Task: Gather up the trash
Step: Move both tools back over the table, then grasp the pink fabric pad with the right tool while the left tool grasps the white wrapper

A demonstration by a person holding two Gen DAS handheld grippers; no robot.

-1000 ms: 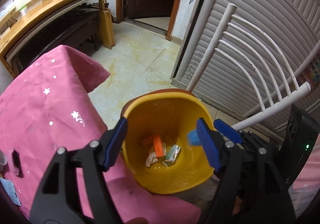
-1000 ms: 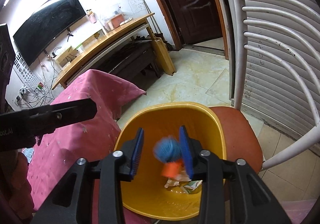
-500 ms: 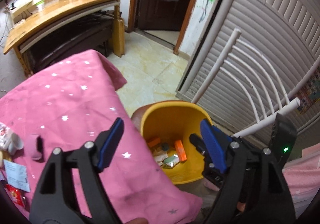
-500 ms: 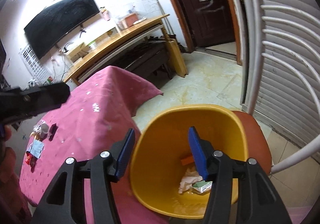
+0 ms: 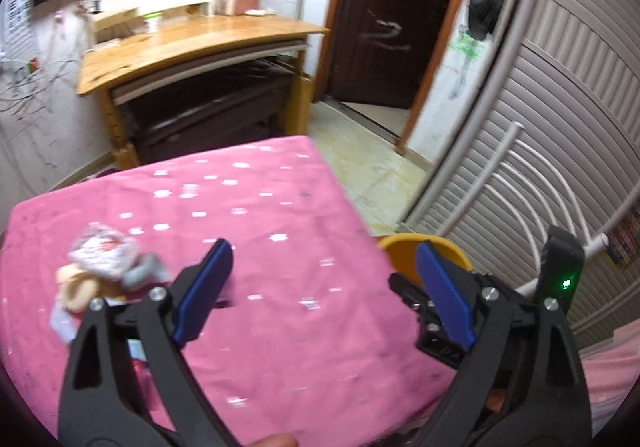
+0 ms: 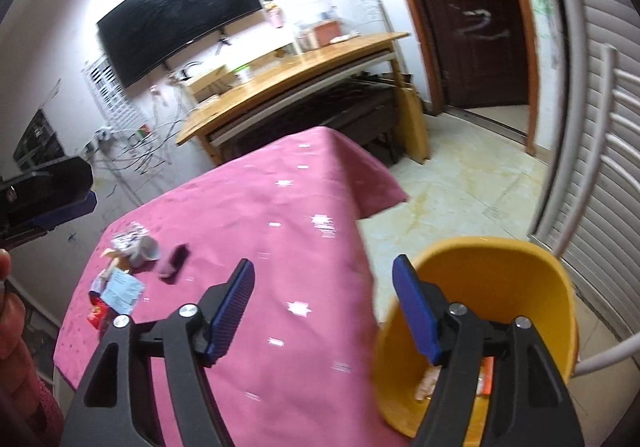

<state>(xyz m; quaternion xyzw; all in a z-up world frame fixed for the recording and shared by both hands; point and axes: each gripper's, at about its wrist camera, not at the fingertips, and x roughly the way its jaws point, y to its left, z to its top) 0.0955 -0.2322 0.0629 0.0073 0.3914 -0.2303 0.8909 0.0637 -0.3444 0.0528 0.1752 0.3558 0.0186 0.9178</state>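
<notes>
A yellow bin [image 6: 504,287] stands on a chair beside the pink star-print table [image 6: 256,223]; wrappers lie at its bottom. In the left wrist view only the bin's rim [image 5: 404,243] shows. A pile of trash [image 6: 120,271] lies at the table's far left: crumpled wrappers, a small cup, a paper slip, a red packet. That trash [image 5: 100,263] sits just left of my left gripper [image 5: 320,287], whose jaws are opening with nothing between them. My right gripper [image 6: 324,307] hovers over the table edge and the bin rim, jaws opening and empty.
A wooden desk [image 6: 304,75] and a dark bench stand behind the table, a television [image 6: 176,11] hangs on the wall. A dark door [image 5: 392,23] and a slatted shutter [image 5: 560,119] close the right side. The white chair back [image 6: 616,151] rises behind the bin.
Both grippers have swung left from above the bin to over the pink table. A blue ball and orange piece left the right gripper's jaws. Both jaws have widened. The trash pile came into view.
</notes>
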